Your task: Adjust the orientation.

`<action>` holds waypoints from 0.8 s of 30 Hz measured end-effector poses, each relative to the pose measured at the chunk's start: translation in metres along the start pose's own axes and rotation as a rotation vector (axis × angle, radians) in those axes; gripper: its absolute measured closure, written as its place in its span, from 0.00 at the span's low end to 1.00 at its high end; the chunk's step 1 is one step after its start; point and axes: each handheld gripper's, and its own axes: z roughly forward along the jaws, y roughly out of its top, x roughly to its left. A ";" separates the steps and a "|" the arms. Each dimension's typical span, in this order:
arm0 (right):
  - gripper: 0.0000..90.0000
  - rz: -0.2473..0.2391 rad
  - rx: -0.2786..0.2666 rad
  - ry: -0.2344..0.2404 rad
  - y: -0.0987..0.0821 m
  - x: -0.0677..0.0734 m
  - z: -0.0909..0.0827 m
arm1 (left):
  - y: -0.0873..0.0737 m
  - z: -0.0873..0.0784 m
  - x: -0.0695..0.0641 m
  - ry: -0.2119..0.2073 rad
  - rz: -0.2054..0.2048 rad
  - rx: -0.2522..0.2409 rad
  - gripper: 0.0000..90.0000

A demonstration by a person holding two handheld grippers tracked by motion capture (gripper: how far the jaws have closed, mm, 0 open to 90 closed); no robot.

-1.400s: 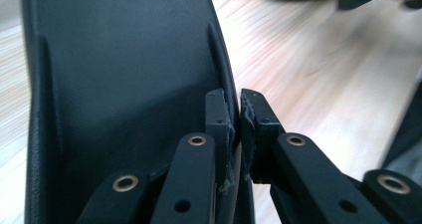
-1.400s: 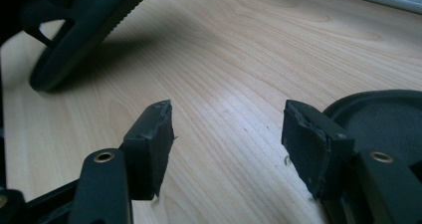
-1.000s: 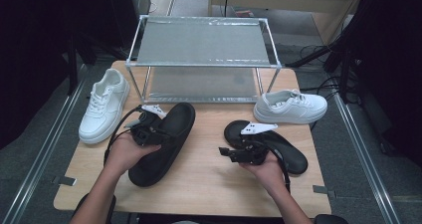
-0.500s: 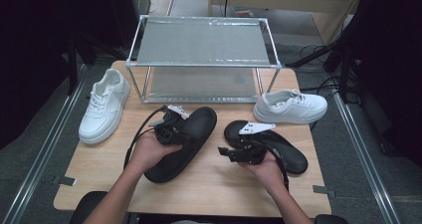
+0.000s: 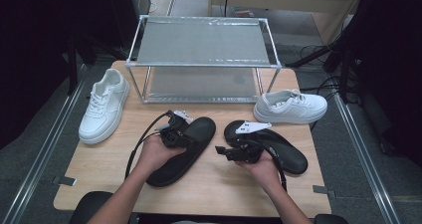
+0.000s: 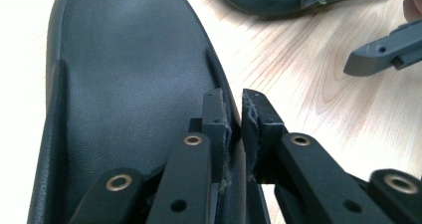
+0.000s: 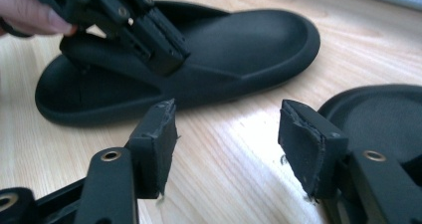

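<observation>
Left gripper (image 6: 234, 115) fingers are just easing apart, straddling the left black sandal's (image 5: 185, 149) rim. Right gripper (image 7: 226, 134) fingers are gaping wide, narrowing slightly, holding nothing, just beside that sandal.

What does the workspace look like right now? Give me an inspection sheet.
Surface: wooden table, bare between the shoes.
Job's things: left black slipper and right black slipper lie flat, apart.
Clutter: nothing seen.
Other items: metal rack at the back; white sneakers at its left and right.
Grippers: left gripper open, jaws just been opening, slipper's rim between them; right gripper open, jaws just been closing, nothing between them.
Cables: left cable loops over the table; right cable crosses the right slipper.
Surroundings: dark floor, floor cables at the right.
</observation>
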 end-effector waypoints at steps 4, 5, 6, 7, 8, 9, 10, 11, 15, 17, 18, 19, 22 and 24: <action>0.48 0.028 0.005 0.002 0.003 -0.005 0.001 | 0.000 -0.003 -0.001 0.029 0.028 -0.017 0.77; 0.51 0.060 0.000 0.014 0.006 -0.008 0.001 | 0.000 -0.004 -0.002 0.032 0.030 -0.025 0.72; 0.51 0.060 0.000 0.014 0.006 -0.008 0.001 | 0.000 -0.006 -0.002 0.027 0.025 -0.031 0.72; 0.53 0.061 -0.001 0.016 0.008 -0.009 0.000 | -0.001 -0.008 -0.002 0.026 0.019 -0.040 0.71; 0.55 0.063 -0.001 0.010 0.010 -0.010 0.001 | -0.001 -0.010 -0.003 0.028 0.022 -0.044 0.70; 0.60 0.048 0.022 0.019 0.015 -0.012 0.004 | -0.002 -0.013 -0.003 0.037 0.028 -0.048 0.67; 0.60 0.048 0.022 0.019 0.015 -0.012 0.004 | -0.002 -0.016 -0.003 0.043 0.033 -0.052 0.67; 0.62 0.038 0.033 0.018 0.016 -0.013 0.006 | -0.003 -0.019 -0.003 0.048 0.027 -0.061 0.65; 0.74 0.007 0.047 0.037 0.020 -0.015 0.015 | -0.005 -0.031 -0.004 0.065 0.018 -0.101 0.62; 0.81 0.001 0.051 0.043 0.019 -0.016 0.015 | -0.008 -0.037 -0.007 0.082 0.035 -0.123 0.66; 0.81 0.001 0.051 0.043 0.019 -0.016 0.015 | -0.010 -0.041 -0.009 0.083 0.039 -0.129 0.66; 0.86 0.009 0.054 0.045 0.019 -0.016 0.014 | -0.012 -0.045 -0.010 0.088 0.036 -0.139 0.68; 0.95 0.008 0.059 0.059 0.019 -0.017 0.015 | -0.020 -0.058 -0.013 0.092 0.036 -0.180 0.81; 0.98 0.002 0.064 0.061 0.020 -0.017 0.017 | -0.025 -0.066 -0.015 0.096 0.036 -0.196 0.90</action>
